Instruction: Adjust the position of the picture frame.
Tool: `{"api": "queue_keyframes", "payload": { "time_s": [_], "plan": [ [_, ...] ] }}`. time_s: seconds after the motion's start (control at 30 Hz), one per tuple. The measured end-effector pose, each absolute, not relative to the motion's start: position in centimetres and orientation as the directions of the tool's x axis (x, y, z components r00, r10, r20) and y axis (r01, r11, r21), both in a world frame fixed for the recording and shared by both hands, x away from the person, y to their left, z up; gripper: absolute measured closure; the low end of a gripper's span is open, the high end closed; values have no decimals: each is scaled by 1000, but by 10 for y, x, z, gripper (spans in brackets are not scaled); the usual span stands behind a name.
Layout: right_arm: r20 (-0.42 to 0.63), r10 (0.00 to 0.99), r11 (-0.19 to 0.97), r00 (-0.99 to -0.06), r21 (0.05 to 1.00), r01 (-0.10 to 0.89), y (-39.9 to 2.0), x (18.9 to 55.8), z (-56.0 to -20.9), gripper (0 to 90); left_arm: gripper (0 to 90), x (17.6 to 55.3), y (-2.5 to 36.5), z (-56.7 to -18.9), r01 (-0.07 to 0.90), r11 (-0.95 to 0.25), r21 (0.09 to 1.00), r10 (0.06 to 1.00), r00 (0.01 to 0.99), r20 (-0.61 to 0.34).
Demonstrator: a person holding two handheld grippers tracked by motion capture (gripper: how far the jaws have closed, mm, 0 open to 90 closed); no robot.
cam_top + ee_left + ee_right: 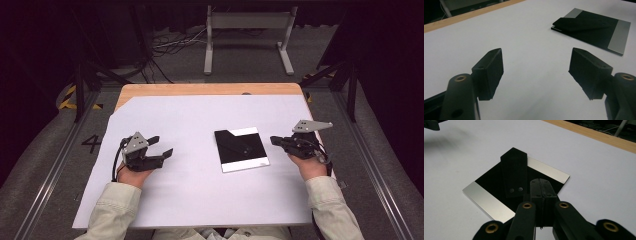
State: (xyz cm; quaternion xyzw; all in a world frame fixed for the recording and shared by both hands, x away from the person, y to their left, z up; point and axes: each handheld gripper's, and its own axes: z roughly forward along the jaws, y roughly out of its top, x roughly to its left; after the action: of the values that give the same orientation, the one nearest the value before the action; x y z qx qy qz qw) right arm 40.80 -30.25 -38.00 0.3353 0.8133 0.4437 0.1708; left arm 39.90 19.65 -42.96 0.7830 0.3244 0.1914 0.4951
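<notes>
Nothing picked up yet: right gripper point(541, 185) pinched closed and empty beside the black plate point(241, 149), left gripper point(536, 72) spread wide, idle.

Open tongs over a white sheet, with a black and silver plate lying beyond them.

The left gripper point(536, 72) holds its two black jaws wide apart, nothing between them but the bare white sheet point(529, 45). Past the jaw on the right of the view, well apart from it, a flat plate point(599, 33) lies on the sheet, black in the middle with silver strips at its ends and a black flap on top. A wooden table edge point(466, 17) runs beyond the other jaw.
</notes>
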Motion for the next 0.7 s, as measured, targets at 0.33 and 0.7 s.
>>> {"api": "queue_keyframes", "payload": {
  "time_s": [0.33, 0.7],
  "plan": [
    [40, 704, 412, -709, 790, 454, -297, 413, -386, 900, 334, 399, 195, -429, 348, -299, 889, 696, 717, -47],
    [47, 654, 516, -755, 702, 490, -287, 412, -397, 900, 365, 400, 195, -428, 351, -315, 882, 693, 720, -40]
  ]
}}
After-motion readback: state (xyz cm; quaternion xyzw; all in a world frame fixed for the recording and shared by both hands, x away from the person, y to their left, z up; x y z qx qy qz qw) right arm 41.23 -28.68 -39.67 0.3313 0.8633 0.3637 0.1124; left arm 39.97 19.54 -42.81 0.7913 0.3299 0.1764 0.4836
